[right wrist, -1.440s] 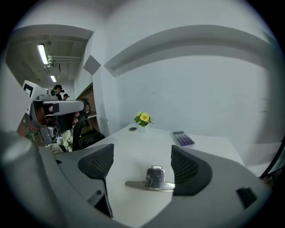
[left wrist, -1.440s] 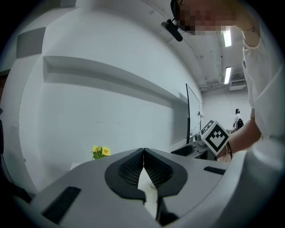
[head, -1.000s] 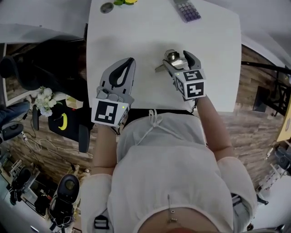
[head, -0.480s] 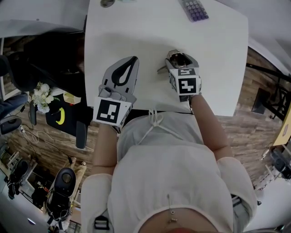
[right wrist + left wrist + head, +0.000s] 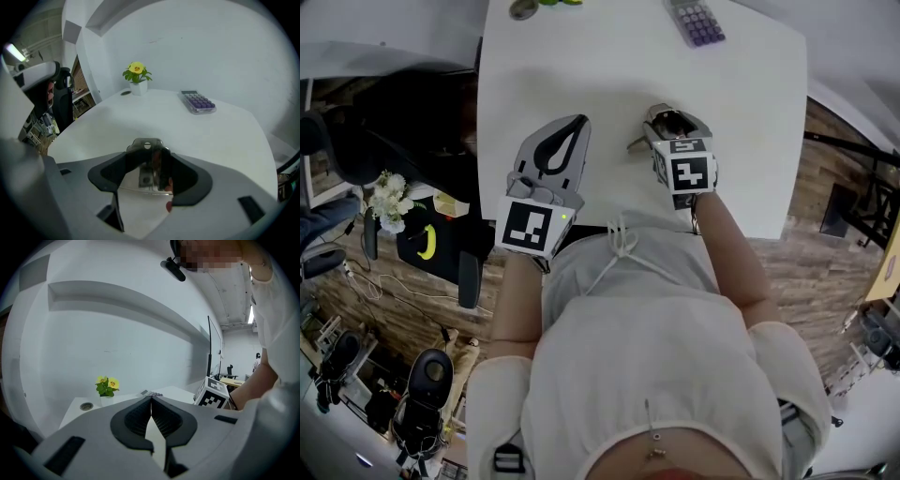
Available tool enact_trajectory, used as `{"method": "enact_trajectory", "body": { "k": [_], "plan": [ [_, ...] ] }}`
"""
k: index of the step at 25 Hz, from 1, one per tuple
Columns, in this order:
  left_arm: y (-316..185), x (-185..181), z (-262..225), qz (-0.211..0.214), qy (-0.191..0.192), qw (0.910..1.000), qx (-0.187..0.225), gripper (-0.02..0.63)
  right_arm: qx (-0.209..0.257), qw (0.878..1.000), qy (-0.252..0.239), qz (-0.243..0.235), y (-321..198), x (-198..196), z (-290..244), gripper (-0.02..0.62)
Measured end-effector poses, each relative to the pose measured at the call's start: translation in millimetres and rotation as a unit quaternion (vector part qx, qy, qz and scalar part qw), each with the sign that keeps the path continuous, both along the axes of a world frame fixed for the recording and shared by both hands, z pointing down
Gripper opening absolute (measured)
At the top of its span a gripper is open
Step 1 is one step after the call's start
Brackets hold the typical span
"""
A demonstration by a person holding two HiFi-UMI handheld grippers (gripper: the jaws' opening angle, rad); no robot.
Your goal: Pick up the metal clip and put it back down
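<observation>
The metal clip [image 5: 662, 116] rests on the white table [image 5: 581, 66] near its front edge, and one thin handle [image 5: 635, 143] pokes out to the left. My right gripper [image 5: 673, 120] is around it. Its jaws are closing, with the clip [image 5: 146, 145] between the pads, which touch its sides in the right gripper view. My left gripper [image 5: 572, 129] lies further left on the table, shut and empty, its fingertips [image 5: 149, 405] meeting.
A purple-keyed calculator [image 5: 694, 21] lies at the table's far right. A small pot of yellow flowers [image 5: 137, 77] and a round metal disc [image 5: 521, 10] stand at the far left. The table's front edge is just below both grippers.
My right gripper has moved over the clip and its jaws have narrowed around it. The left gripper has stayed in place.
</observation>
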State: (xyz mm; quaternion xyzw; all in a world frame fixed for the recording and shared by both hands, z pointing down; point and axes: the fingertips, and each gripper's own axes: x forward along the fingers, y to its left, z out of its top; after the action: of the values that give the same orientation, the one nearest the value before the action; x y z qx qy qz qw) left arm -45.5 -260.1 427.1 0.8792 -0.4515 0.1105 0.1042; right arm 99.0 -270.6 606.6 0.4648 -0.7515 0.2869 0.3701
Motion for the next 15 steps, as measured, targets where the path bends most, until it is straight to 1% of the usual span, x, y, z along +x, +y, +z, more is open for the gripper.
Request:
{"method": "enact_trajectory", "body": {
  "k": [3, 5, 7, 11, 13, 15],
  "plan": [
    [4.9, 2.0, -9.4, 0.004, -0.006, 0.9999, 0.009, 0.018, 0.036, 0.999, -0.025, -0.005, -2.0, 2.6, -22.9, 0.293],
    [11.1, 4.7, -15.4, 0.009, -0.011, 0.9999, 0.002, 0.018, 0.061, 0.997, -0.036, -0.011, -1.9, 4.6, -40.0, 0.293],
    [15.8, 8.1, -23.7, 0.013, -0.013, 0.9998, 0.008, 0.018, 0.085, 0.995, -0.043, -0.008, -1.5, 8.4, -58.0, 0.293],
    [19.8, 14.9, -47.3, 0.024, -0.008, 0.9983, 0.053, 0.018, 0.137, 0.989, -0.054, 0.003, 1.3, 17.8, -101.4, 0.293],
    [19.4, 17.3, -59.5, 0.03, -0.006, 0.9963, 0.08, 0.018, 0.169, 0.984, -0.056, 0.002, 2.1, 23.0, -125.8, 0.293],
    [20.3, 18.8, -69.9, 0.033, -0.005, 0.9946, 0.099, 0.018, 0.203, 0.978, -0.054, -0.004, 4.2, 28.8, -151.0, 0.293]
  ]
}}
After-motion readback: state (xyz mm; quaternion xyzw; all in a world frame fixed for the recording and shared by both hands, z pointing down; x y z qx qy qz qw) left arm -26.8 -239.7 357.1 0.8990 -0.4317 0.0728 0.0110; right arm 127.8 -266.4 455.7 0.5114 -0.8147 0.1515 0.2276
